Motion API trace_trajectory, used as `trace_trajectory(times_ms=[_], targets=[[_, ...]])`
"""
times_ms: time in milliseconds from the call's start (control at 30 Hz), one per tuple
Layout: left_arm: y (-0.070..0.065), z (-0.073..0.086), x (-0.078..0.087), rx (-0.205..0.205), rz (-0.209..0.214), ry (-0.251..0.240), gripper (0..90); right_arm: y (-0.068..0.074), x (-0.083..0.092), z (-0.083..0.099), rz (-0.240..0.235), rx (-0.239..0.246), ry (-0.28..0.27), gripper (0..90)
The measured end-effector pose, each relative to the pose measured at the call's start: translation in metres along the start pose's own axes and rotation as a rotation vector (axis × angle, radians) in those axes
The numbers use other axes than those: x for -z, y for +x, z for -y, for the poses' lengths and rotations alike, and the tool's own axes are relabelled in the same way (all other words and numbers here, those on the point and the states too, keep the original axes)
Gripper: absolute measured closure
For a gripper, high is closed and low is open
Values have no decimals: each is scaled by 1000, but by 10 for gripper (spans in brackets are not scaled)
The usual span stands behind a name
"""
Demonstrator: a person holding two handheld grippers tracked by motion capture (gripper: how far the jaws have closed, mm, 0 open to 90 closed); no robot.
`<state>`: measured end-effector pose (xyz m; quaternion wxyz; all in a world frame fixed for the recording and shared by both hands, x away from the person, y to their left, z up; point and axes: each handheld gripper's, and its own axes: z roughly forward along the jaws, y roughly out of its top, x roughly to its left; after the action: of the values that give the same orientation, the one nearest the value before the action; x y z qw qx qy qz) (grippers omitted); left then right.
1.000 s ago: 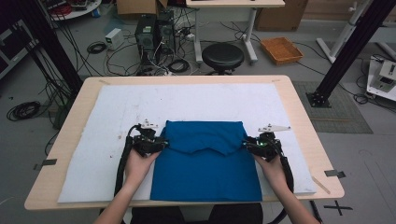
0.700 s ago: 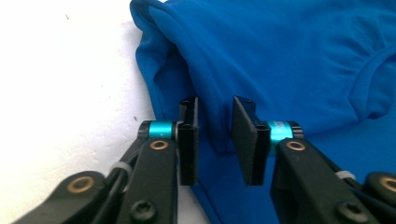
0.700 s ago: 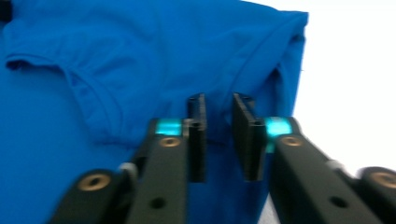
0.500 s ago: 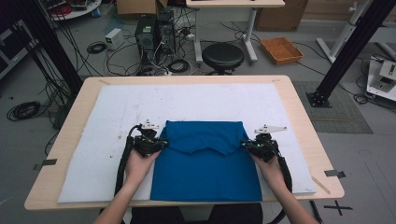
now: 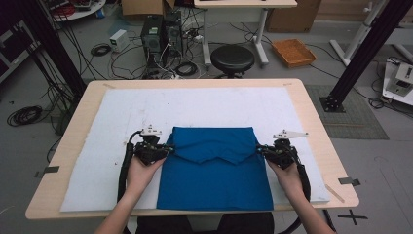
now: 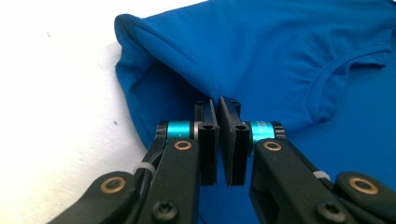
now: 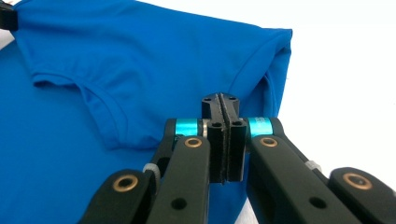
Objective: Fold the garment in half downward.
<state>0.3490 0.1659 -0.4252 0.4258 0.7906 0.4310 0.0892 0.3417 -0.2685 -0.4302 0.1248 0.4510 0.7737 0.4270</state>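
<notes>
left gripper (image 5: 164, 149): fingers pinching blue shirt (image 5: 214, 180) edge
right gripper (image 5: 263, 150): fingers pinching opposite edge
tip: keep both pinches level, fold tidy

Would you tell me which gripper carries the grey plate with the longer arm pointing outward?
The right gripper, at the blue shirt's right edge: its plate reaches further sideways than the left gripper's.
</notes>
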Motion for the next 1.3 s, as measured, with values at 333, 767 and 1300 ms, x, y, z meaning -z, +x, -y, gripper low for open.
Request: trace_trajectory(times_ms=[333,767,1300], targets=[[-17,7,25,-15,72,-5,857,15,26,9,-37,35,2,900],[-47,35,63,-54,153,27,857,42,71,36,-67,103,3,900],[-66,69,72,-90,170,104,854,70,96,69,-49,218,58,900]])
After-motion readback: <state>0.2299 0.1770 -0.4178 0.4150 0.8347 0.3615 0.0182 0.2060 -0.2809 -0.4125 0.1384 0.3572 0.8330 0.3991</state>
